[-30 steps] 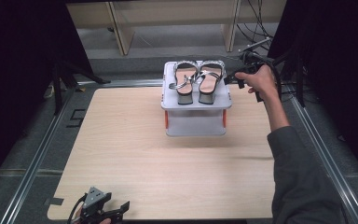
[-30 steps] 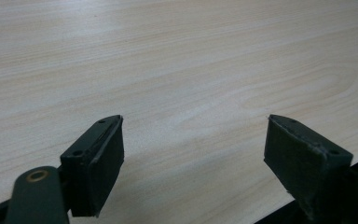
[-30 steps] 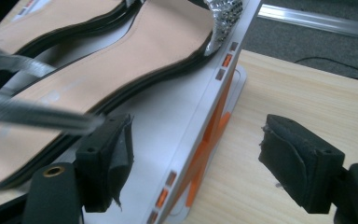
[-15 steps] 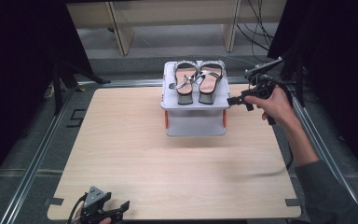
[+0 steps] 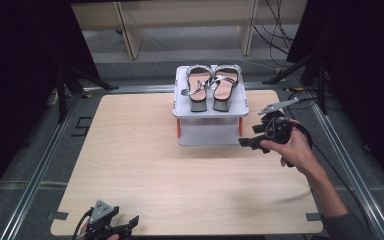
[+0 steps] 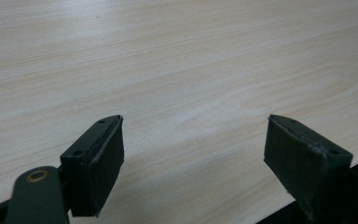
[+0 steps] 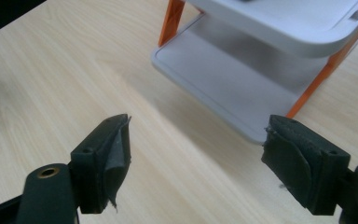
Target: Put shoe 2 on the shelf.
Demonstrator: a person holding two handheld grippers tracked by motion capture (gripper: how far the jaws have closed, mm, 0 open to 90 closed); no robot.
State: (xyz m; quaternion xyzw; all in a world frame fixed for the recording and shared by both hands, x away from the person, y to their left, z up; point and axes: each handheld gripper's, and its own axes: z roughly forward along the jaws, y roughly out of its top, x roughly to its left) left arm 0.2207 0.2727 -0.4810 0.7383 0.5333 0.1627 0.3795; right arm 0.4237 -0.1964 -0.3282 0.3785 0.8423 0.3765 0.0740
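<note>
A pale wooden desk (image 5: 180, 175) fills the middle of the high view, ringed by a metal frame and dark surroundings. At the upper centre of the frame a small grey rack (image 5: 210, 107) with two shelves and orange legs stands on the far part of the desk. A pair of silver strappy sandals (image 5: 212, 86) sits side by side on its top shelf, heels toward the camera. The lower shelf is bare where it can be seen.

At centre right of the frame, a hand (image 5: 292, 147) holds the right tool (image 5: 247, 142) just beside the rack's lower right corner, its tip level with the lower shelf. In the right tool's own view, its two black jaws stand wide apart with nothing between them. Past them, in the upper right of that picture, are the rack's lower shelf (image 7: 233, 79) and an orange leg (image 7: 314, 88), with bare desk wood to the left.

At the bottom left of the high view, the left tool (image 5: 111, 227) lies low at the near edge of the desk, well apart from the rack. In its own view, its jaws are also spread wide and empty, with only wood grain (image 6: 177, 70) beyond them.
</note>
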